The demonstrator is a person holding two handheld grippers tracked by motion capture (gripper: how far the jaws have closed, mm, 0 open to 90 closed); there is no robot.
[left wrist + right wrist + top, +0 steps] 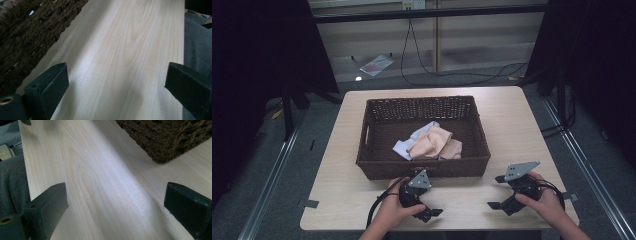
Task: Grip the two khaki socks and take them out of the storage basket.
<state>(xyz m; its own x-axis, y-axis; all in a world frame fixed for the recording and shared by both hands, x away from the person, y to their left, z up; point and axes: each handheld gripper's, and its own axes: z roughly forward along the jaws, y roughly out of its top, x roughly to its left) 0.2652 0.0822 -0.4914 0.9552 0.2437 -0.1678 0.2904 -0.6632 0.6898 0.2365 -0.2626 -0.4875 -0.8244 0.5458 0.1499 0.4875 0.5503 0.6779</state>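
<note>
While both grippers rest low on the worktop (512, 105) at its near edge, the clothes (432, 144) lie bunched in the basket (377, 167), beyond and above the level of either gripper, behind the near wicker wall. The left gripper (424, 210) sits just beside that near wall, almost straight in front of the heap; the right gripper (502, 192) sits off past the basket's near right corner, farther from the cloth. In each gripper view the two black jaws stand spread wide with bare wood between them, holding nothing. The left gripper view has the wicker wall close along its left side, so this gripper points along the wall, not into the basket.

The heap is a peach piece lying over a pale blue-white one, its longer run going roughly from near left to far right across the basket floor. By my reading the left gripper is the nearer one: it would need to lift over the rim and come down on the peach folds.
</note>
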